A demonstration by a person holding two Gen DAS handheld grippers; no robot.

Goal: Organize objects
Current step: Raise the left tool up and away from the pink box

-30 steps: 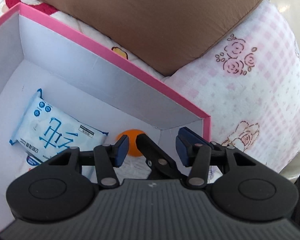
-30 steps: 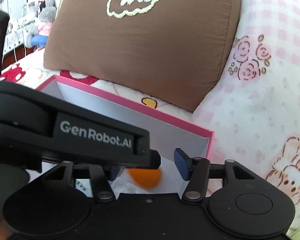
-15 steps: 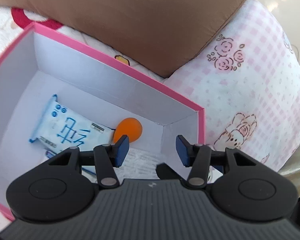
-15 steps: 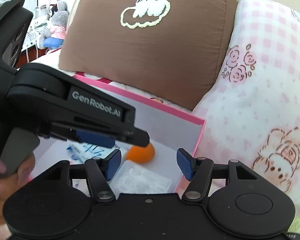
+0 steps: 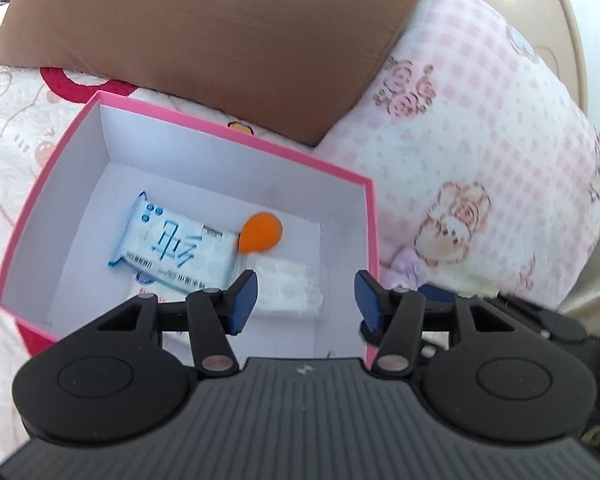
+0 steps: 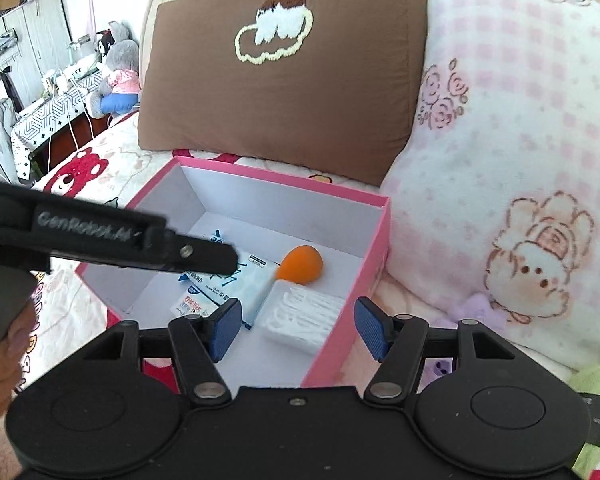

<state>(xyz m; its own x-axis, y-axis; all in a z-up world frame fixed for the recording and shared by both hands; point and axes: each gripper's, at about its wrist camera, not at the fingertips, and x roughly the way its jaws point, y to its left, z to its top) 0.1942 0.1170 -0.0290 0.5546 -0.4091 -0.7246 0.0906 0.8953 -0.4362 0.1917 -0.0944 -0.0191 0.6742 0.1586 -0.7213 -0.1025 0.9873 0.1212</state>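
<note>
Both tools hang over the pink box (image 5: 228, 130) on the bed. The left tool (image 5: 306, 300) just opened a bit more; the right tool (image 6: 296, 330) gapes too, both empty. Inside: wipes (image 5: 176, 250), orange sponge (image 5: 262, 232), clear case (image 6: 304, 316).

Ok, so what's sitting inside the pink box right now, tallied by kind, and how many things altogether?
Inside the pink cardboard box:
Blue-and-white soft tissue packs: 1
Orange teardrop-shaped sponges: 1
Clear plastic cases of white floss picks: 1
Small white packets with red print, partly hidden under the tissue pack: 1
Total: 4
</note>
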